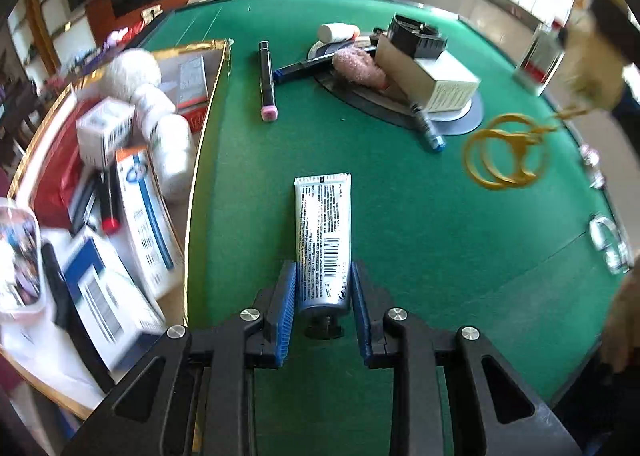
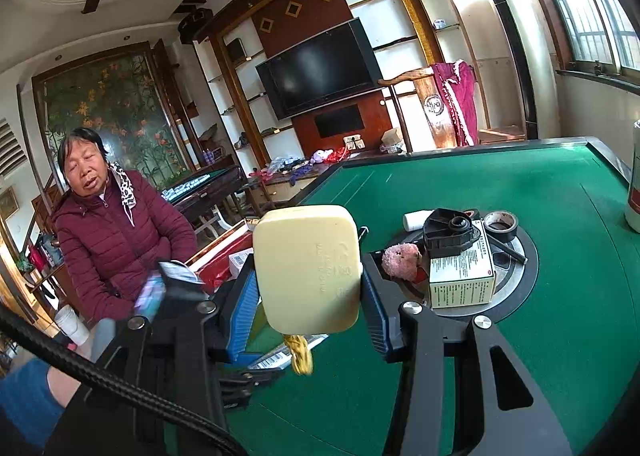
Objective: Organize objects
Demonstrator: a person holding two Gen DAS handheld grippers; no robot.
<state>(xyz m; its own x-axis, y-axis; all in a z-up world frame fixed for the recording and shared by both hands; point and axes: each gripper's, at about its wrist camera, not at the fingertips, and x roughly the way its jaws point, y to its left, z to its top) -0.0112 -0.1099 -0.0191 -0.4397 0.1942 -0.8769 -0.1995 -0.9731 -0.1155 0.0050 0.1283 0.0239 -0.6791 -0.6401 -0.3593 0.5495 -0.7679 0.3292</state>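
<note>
left tool (image 1: 323, 310) nearly closed, right tool (image 2: 310, 288) clamped.

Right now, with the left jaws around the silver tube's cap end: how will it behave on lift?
The silver tube looks like soft laminate with a flat crimped tail, so it will probably dent under the pads. Held near the cap, the long printed body may droop. Lying flat on the green felt, it seems unlikely to roll.

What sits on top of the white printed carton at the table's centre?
A black plastic part rests on the white carton. The top face beneath it is hidden; a pink fuzzy item lies beside the carton.
</note>
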